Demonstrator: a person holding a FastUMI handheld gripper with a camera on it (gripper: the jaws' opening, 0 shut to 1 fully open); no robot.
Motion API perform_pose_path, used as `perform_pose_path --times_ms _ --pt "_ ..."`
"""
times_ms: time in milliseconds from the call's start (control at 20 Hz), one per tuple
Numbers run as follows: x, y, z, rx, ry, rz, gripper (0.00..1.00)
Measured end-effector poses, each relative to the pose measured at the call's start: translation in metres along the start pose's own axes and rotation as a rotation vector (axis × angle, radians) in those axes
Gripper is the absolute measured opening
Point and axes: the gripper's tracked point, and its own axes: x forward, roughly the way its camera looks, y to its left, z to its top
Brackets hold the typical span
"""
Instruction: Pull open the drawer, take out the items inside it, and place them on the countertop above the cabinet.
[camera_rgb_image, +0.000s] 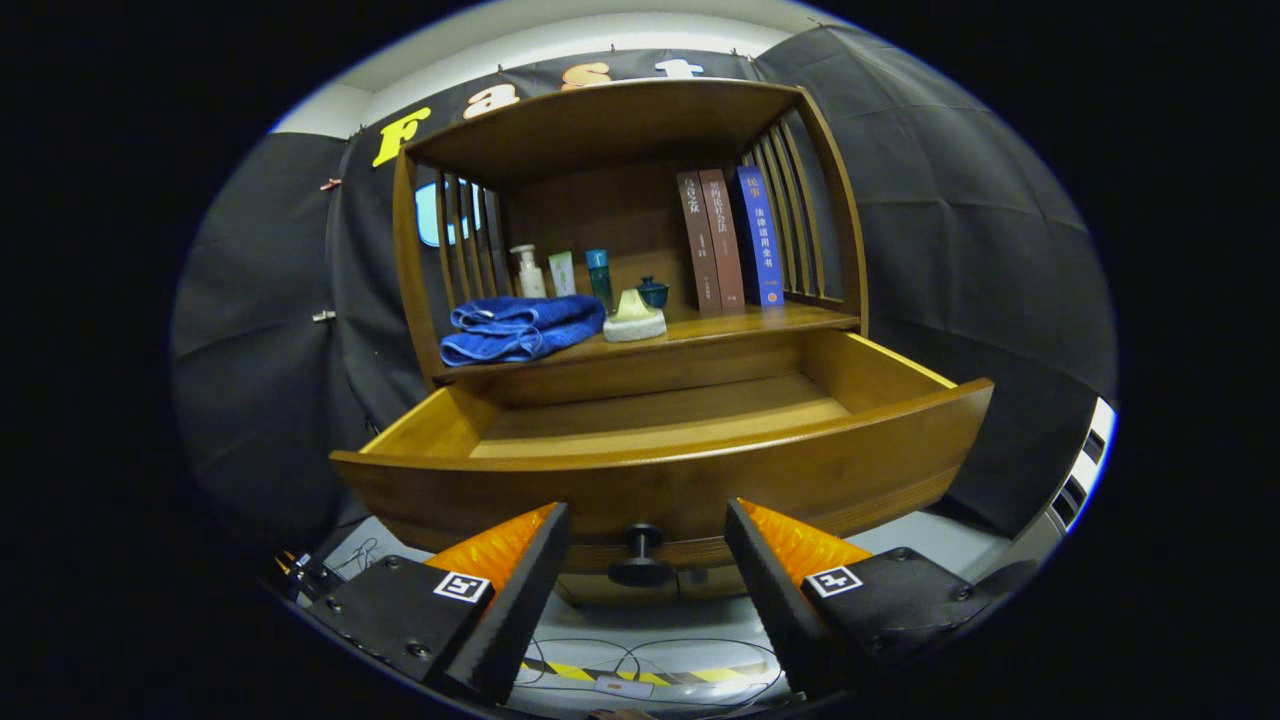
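We see the hand-held gripper (647, 545) with its fingers spread apart and nothing pressed between them. Between the fingers, a little ahead of the tips, sits the dark round knob (640, 556) of the drawer (700, 480); neither finger touches it. The drawer stands pulled out toward us, its curved front panel just beyond the fingertips, and the part of its wooden floor we can see past the front panel is bare.

Beyond the drawer and above it lies the countertop (740, 322) of the cabinet (420, 290), under a wooden top with slatted sides. On it, ahead and to the left of the fingers, a folded blue towel (520, 328) rests at the front edge. Behind the towel stand a white pump bottle (527, 272), a pale tube (562, 273) and a teal bottle (598, 275). Straight ahead sits a small cream-coloured object (634, 316), with a small dark blue pot (652, 291) just behind it. Ahead to the right, three books (730, 240) stand upright side by side.

Below the fingers, thin cables (640, 650) and a yellow-and-black striped tape (640, 675) lie on the floor.
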Motion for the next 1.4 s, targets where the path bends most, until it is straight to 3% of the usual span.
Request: perform_pose_path --times_ms 650,1400 --pt "0.025 -0.001 -0.008 -0.018 0.035 -0.033 0.99" --pt "0.154 0.005 0.032 0.011 0.045 -0.030 0.98"
